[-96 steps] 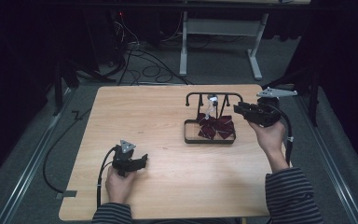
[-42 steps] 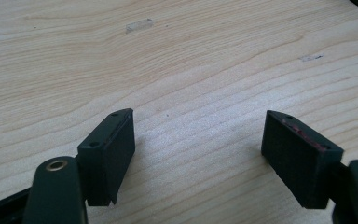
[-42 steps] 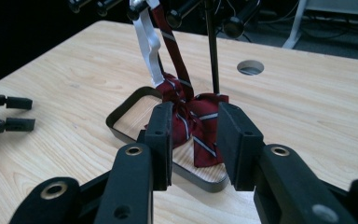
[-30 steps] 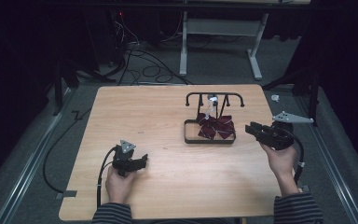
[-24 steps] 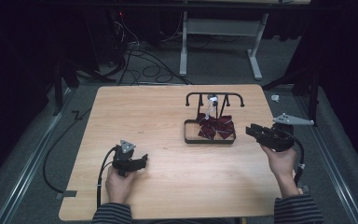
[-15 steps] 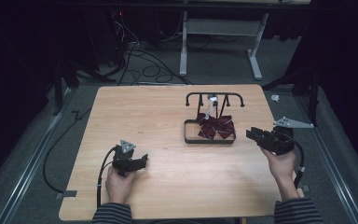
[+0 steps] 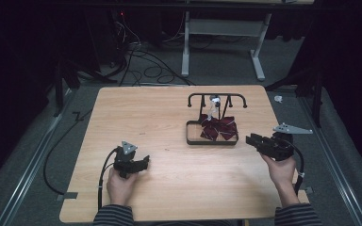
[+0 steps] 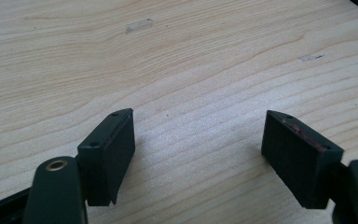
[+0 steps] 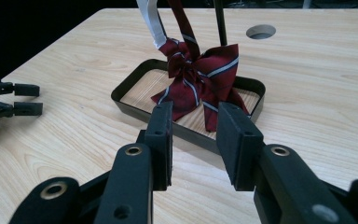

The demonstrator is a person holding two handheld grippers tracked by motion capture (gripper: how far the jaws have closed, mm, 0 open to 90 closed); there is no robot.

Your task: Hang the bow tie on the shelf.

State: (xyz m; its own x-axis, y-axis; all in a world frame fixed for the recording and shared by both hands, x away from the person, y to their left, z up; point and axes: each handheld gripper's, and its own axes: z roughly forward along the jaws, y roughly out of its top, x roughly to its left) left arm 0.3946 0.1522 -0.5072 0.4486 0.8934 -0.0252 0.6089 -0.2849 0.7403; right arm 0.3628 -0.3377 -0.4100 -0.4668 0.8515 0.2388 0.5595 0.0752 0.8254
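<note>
The right gripper [image 9: 193,140] hovers with its jaws partly apart and nothing between them, aimed at the striped maroon bow tie [image 9: 200,81] just ahead of it. The bow hangs from the black stand [image 7: 217,100] into the shallow black tray [image 9: 135,84]. The likely trouble: a low approach could clip the tray's near wall and shove the whole stand (it looks light), or the pads could snag only a loose tail. The left gripper [image 7: 131,162], jaws wide apart and empty, rests well off to the side on the pale wooden table [image 7: 169,188]. Around it, a dark room with cables on the grey floor [image 7: 146,66].
</note>
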